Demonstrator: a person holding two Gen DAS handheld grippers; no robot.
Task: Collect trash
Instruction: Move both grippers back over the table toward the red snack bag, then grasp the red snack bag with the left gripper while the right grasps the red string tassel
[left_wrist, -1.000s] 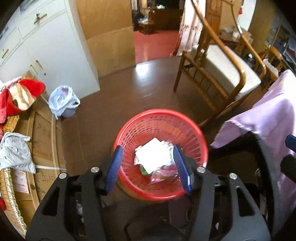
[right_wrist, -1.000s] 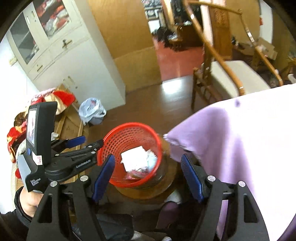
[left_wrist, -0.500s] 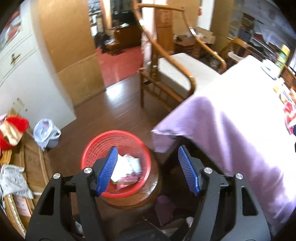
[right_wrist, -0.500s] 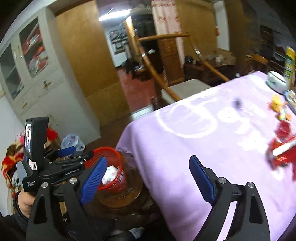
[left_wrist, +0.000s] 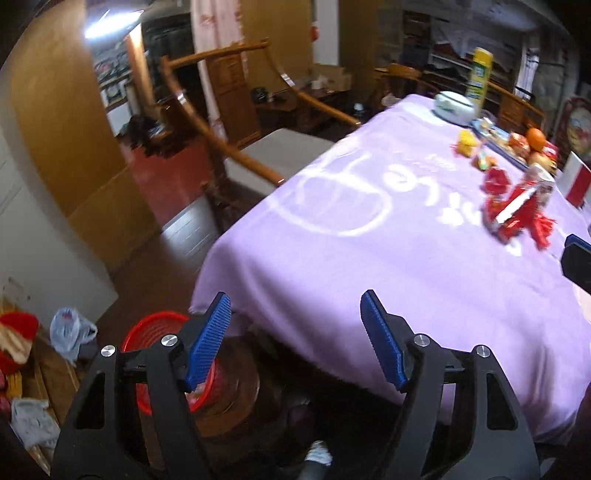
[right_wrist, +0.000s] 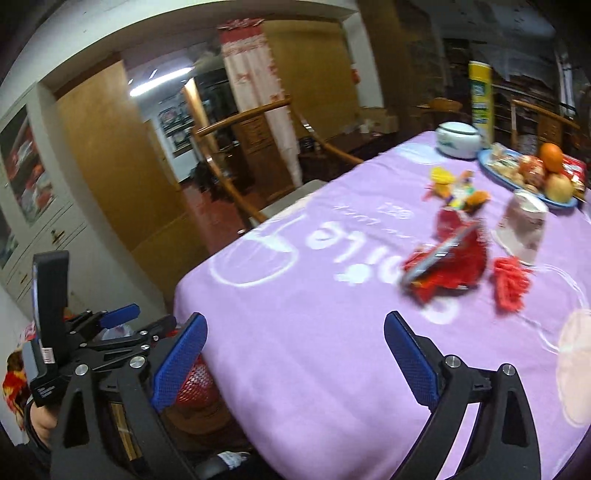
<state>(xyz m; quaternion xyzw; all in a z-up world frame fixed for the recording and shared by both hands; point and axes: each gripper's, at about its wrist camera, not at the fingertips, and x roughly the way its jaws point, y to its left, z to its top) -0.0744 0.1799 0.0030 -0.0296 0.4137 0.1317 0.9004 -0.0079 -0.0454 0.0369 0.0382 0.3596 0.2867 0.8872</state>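
Red snack wrappers (right_wrist: 443, 269) and a red shredded scrap (right_wrist: 511, 286) lie on the purple tablecloth (right_wrist: 314, 350), with a clear plastic cup (right_wrist: 522, 229) and small yellow wrappers (right_wrist: 454, 188) behind them. The same red wrappers (left_wrist: 513, 214) sit far right in the left wrist view. A red basket (left_wrist: 147, 332) holding some trash stands on a wooden stool below the table's left corner. My left gripper (left_wrist: 293, 306) and right gripper (right_wrist: 295, 321) hover over the table's near edge, jaws opening, nothing between them. My left gripper (right_wrist: 118, 314) also shows at the right view's left edge.
A wooden armchair (left_wrist: 258, 147) stands at the table's far left side. A fruit plate (right_wrist: 535, 173), a white bowl (right_wrist: 458, 140) and a yellow canister (right_wrist: 480, 96) crowd the table's far end. A plastic bag (left_wrist: 70, 328) lies on the floor by a white cabinet.
Both grippers have swung up and away from the red basket toward the table. The basket has slid to the lower left of each view. Both pairs of jaws have spread wider.
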